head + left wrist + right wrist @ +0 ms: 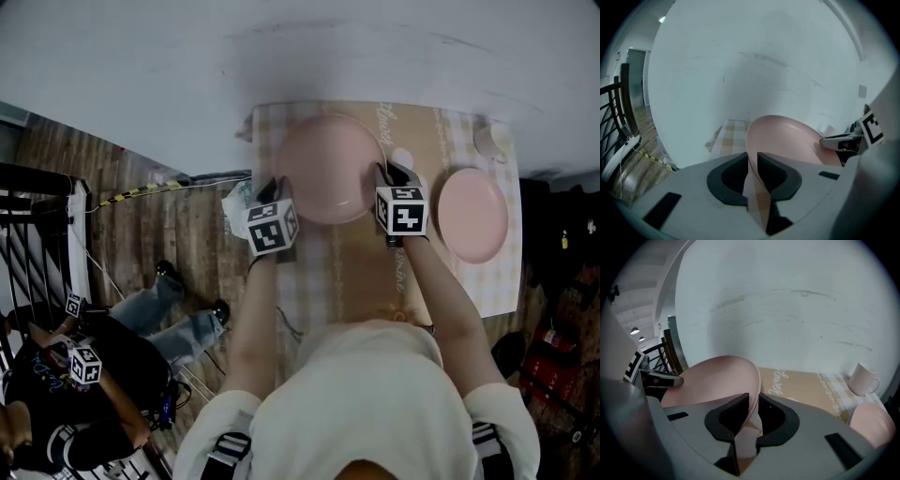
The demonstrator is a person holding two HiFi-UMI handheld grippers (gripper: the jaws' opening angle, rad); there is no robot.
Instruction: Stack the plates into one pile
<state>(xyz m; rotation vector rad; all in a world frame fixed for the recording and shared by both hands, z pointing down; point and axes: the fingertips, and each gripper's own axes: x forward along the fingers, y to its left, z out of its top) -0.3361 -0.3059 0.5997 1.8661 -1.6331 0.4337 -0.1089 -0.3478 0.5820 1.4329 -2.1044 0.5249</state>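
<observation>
Over checked cloth [314,272]: smooth round pink plate [328,169] in left claw [752,164], right claw [753,405].

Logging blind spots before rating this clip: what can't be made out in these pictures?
- Underside of the large pink plate: every view faces its top.
- Inside of the white mug: right gripper view shows only its side; head view too small.
- Second pink plate: right gripper view, cut off by the right hand-held gripper body and picture edge.
- Small white spot on the tablecloth: head view, too small to identify.
</observation>
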